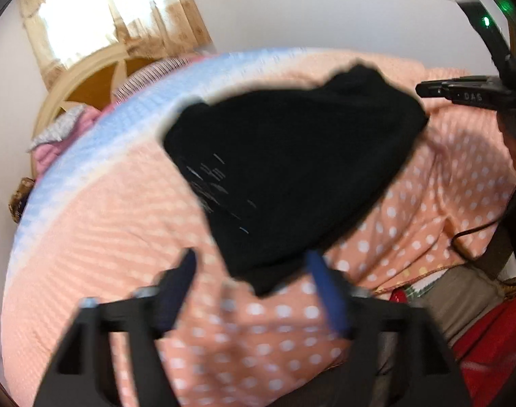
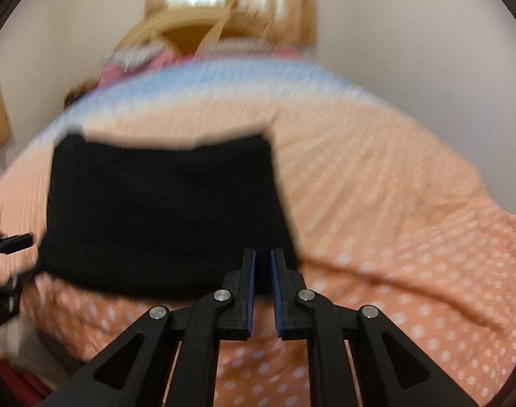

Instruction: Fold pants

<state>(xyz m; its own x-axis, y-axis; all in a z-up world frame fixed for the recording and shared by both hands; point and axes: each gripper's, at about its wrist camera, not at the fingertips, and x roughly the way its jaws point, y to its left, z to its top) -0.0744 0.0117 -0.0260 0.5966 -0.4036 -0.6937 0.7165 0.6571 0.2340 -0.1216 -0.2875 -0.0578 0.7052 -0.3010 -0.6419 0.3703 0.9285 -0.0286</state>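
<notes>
Left claw gapes empty, right claw nearly together on nothing; folded black pants sit on polka-dot bed, nothing blocking.

The pants are black and lie folded into a compact, roughly rectangular bundle, flat on the bed. Their far edge is fairly straight, with a small step in it; the near edge runs just ahead of the right gripper, whose tips overlap that hem in view. Seen from the left gripper, the bundle's near corner lies between and just beyond its fingers.
</notes>
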